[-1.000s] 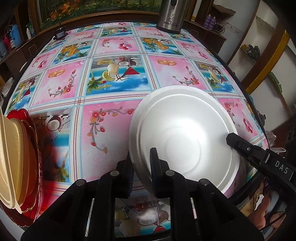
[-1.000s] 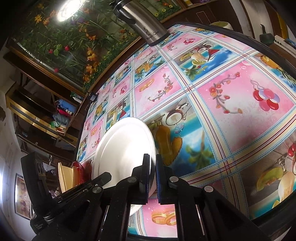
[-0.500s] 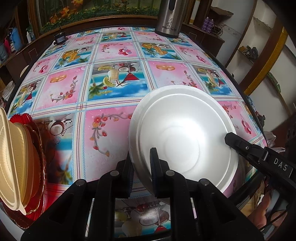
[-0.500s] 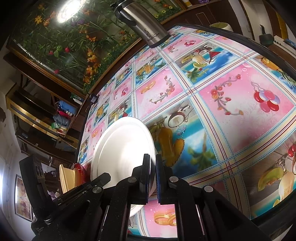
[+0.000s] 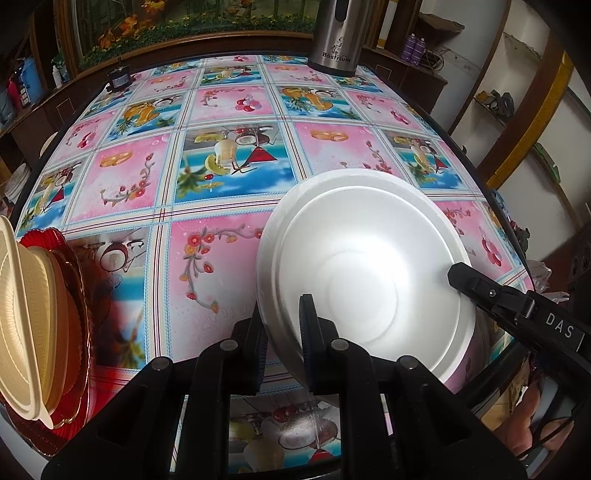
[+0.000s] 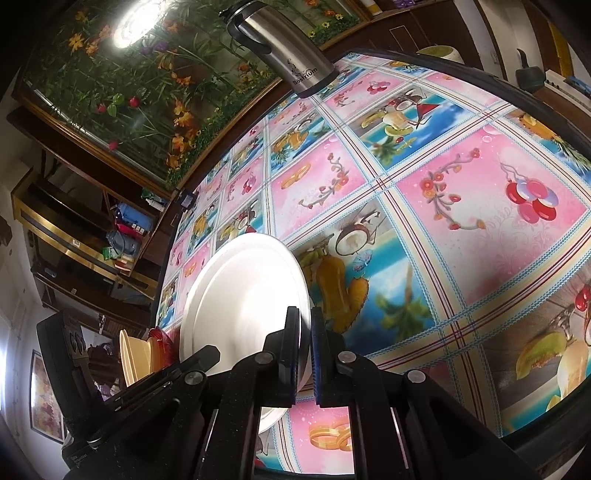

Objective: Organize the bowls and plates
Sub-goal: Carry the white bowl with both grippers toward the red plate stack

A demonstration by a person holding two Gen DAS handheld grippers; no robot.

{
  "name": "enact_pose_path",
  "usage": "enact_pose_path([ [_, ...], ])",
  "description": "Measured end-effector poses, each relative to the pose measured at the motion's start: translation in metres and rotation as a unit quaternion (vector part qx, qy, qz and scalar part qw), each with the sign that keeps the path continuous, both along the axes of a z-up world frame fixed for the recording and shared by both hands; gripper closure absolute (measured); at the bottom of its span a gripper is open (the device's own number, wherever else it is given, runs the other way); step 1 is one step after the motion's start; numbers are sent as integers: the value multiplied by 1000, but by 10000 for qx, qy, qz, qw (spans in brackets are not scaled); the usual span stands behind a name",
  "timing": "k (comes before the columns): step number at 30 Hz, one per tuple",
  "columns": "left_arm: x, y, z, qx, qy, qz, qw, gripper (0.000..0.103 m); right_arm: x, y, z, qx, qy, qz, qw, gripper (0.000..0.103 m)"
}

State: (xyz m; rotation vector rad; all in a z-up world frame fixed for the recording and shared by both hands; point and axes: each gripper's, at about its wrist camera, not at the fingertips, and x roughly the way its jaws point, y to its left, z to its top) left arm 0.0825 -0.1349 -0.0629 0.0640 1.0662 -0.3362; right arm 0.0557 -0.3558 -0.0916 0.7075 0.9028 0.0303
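One white plate (image 5: 369, 273) is held above the bench (image 5: 229, 166) by two claws at once. The left claw (image 5: 282, 325) is clenched on the plate's near rim, one finger under it and one over, and the right claw (image 6: 304, 354) is clamped on the opposite rim; in the left view only one right finger (image 5: 465, 278) shows, lying on the plate's right edge. The plate is tilted, and whether any part of it touches the bench cannot be told. At the bench's left edge stands one stack: a red plate (image 5: 74, 332) at the bottom with cream dishes (image 5: 26, 306) on it, at least two, though their exact count is unclear because the frame cuts them off and they overlap. In the right view that stack is a sliver behind the left claw's body. One steel flask (image 5: 334, 33) stands at the far end of the bench, its top cut off in the left view; its label reads "Bostrium" or close to it. One small dark object (image 5: 119, 78) sits at the far left corner, too small to identify. The right claw's arm bears the letters "DAS". The bench cover is a grid of pink and blue squares with fruit, drinks and flowers. A person's fingers (image 5: 535, 413) show partly at the lower right.
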Motion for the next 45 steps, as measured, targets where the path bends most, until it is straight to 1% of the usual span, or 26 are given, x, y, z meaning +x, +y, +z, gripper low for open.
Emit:
enact_pose_path([
  [13, -3, -3, 3, 24, -82, -41, 10000, 90, -4, -2, 2, 47, -66, -51, 10000, 98],
  [18, -5, -2, 8, 24, -198, -55, 9998, 90, -5, -1, 5, 61, -104, -67, 9999, 98],
  [26, -12, 2, 26, 72, -604, -53, 9981, 90, -8, 2, 15, 134, -229, -45, 9996, 98],
  [35, -22, 16, 48, 43, -1060, 40, 9944, 90, -6, 11, 32, 246, -431, 53, 9988, 98],
  [45, -27, 36, 63, -50, -1308, 173, 9912, 90, 1, 28, 45, 285, -581, 207, 9977, 98],
])
